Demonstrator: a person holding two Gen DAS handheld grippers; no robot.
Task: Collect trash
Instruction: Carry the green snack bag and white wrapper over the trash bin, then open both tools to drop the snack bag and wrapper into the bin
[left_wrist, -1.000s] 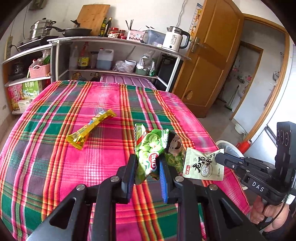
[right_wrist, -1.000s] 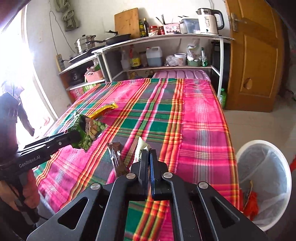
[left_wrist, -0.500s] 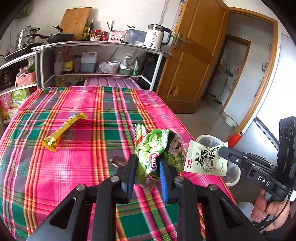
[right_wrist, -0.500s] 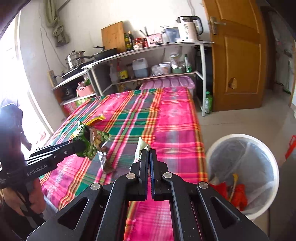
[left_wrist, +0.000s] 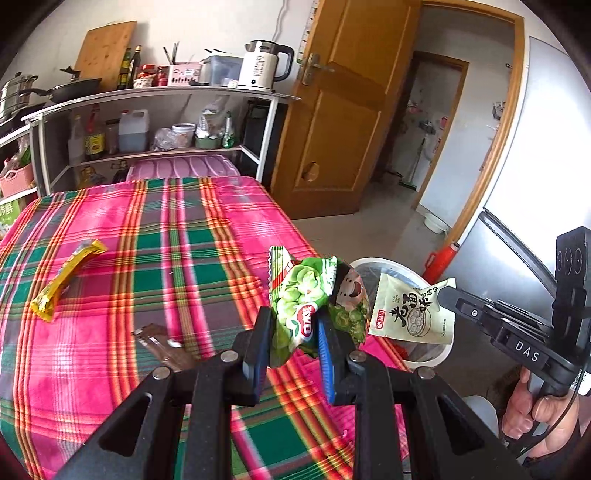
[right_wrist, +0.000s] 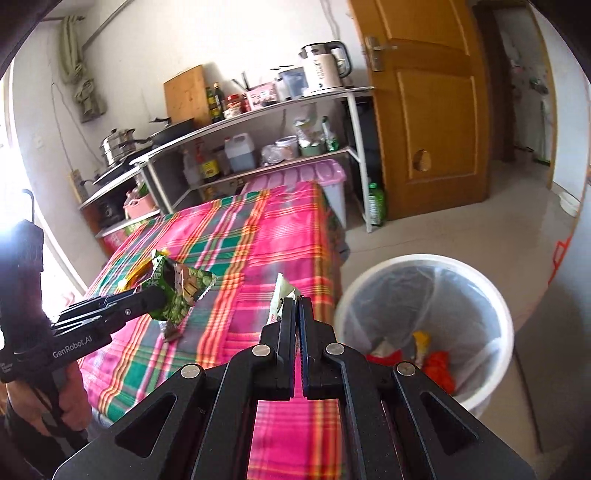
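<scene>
- Left claw (left_wrist: 293, 338): clamped on a green snack bag (left_wrist: 301, 306), which is held upright above the near right edge of the surface (left_wrist: 110, 369) with its crumpled top flaring over the fingers.
- Right claw (right_wrist: 296, 317): jaws pressed nearly together on a white seasoning packet (right_wrist: 279, 295), seen edge-on in the right wrist view; in the left wrist view the packet's printed face (left_wrist: 410, 310) is seen at 3 o'clock of the green bag, in front of the bin.
- White trash bin (right_wrist: 495, 310): stands on the floor at 3 o'clock of the right claw, lined with a clear bag; red and yellow trash is seen at the bottom.
- Yellow wrapper (left_wrist: 64, 278): lies flat on the plaid cloth at 9 o'clock of the left claw, well apart from it.
- Brown wrapper (left_wrist: 159, 345): lies on the cloth just left of the left claw's fingers, partly hidden by them.
- Shelf rack (left_wrist: 155, 96) with kettle (left_wrist: 264, 64): stands at 12 o'clock beyond the surface.
</scene>
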